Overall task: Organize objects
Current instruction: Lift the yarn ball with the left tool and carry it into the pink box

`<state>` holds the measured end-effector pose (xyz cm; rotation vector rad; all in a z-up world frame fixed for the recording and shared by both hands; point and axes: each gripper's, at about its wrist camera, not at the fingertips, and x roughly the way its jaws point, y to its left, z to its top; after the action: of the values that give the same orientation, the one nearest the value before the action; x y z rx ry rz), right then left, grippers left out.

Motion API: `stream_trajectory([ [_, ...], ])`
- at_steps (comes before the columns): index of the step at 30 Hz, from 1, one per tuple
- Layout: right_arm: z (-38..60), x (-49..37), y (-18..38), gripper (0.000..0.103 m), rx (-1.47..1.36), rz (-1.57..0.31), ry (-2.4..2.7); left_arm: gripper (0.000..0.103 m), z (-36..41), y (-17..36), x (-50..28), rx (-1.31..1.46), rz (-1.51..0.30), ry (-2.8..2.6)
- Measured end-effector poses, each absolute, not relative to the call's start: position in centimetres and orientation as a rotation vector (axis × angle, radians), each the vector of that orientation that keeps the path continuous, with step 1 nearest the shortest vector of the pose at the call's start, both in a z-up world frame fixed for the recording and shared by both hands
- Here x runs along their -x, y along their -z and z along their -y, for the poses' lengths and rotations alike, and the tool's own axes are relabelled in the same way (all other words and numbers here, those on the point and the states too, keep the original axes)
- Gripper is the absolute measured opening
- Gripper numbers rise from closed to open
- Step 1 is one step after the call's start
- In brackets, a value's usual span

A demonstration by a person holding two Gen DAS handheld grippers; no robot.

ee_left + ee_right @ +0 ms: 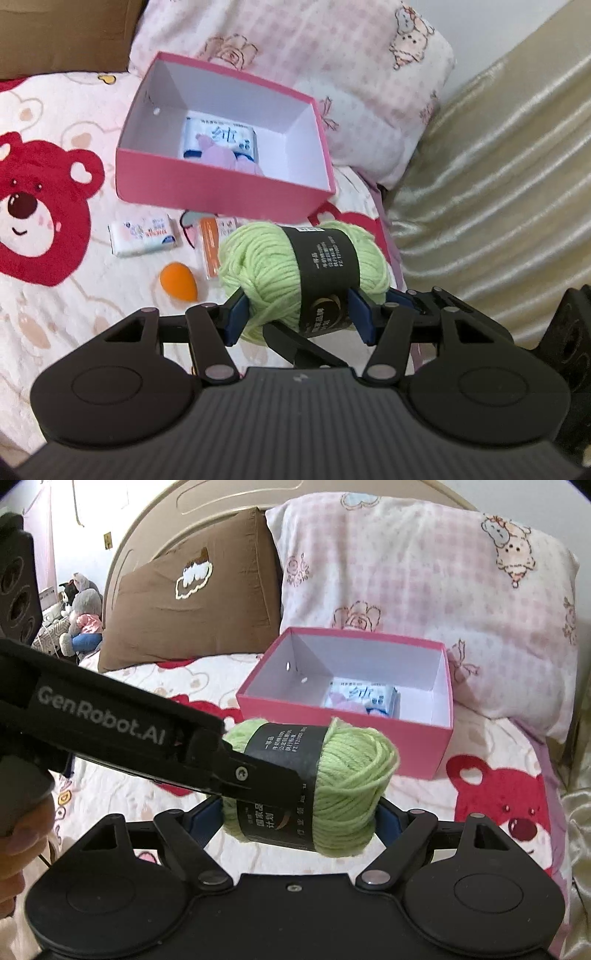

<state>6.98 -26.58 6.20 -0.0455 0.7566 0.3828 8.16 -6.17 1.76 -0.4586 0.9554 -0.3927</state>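
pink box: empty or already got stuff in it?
Not empty. The pink box is open, no lid on it, with a white-and-blue packet and something lilac on its floor; the rest is bare.

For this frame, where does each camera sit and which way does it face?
Left wrist: on the left gripper, looking down the bed at the pink box and loose items; its jaws clamp the green yarn.
Right wrist: on the right gripper, facing the pillows and headboard; its jaws flank the yarn, and a hand shows.
Shared: yarn, box, tissue pack inside.
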Motion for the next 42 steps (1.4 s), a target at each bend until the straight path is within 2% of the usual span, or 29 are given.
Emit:
stream_trajectory([
  [12,27.6,-9.3,-7.9,0.086,0.015,-0.730,-0.353,0.056,6.4,-3.5,-11.0,0.446,-0.914,0.466],
  [18,29.7,-9.4,-7.5,0.086,-0.049,-0.723,-0.345,0.056,7.1,-2.4,-12.6,0.467,-0.952,0.516],
  [21,29.8,-9.9,-7.5,0.078,-0.019,-0.698,-0.329,0.057,7.3,-2.2,-13.2,0.441,-0.947,0.519],
  [31,28.3,-13.2,-9.0,0.074,0.115,-0.664,-0.335,0.058,6.9,-3.5,-17.0,0.433,-0.903,0.522],
  [42,31.2,-18.4,-8.2,0.065,0.029,-0.631,-0.356,0.058,7.9,-3.2,-23.1,0.387,-0.914,0.515],
])
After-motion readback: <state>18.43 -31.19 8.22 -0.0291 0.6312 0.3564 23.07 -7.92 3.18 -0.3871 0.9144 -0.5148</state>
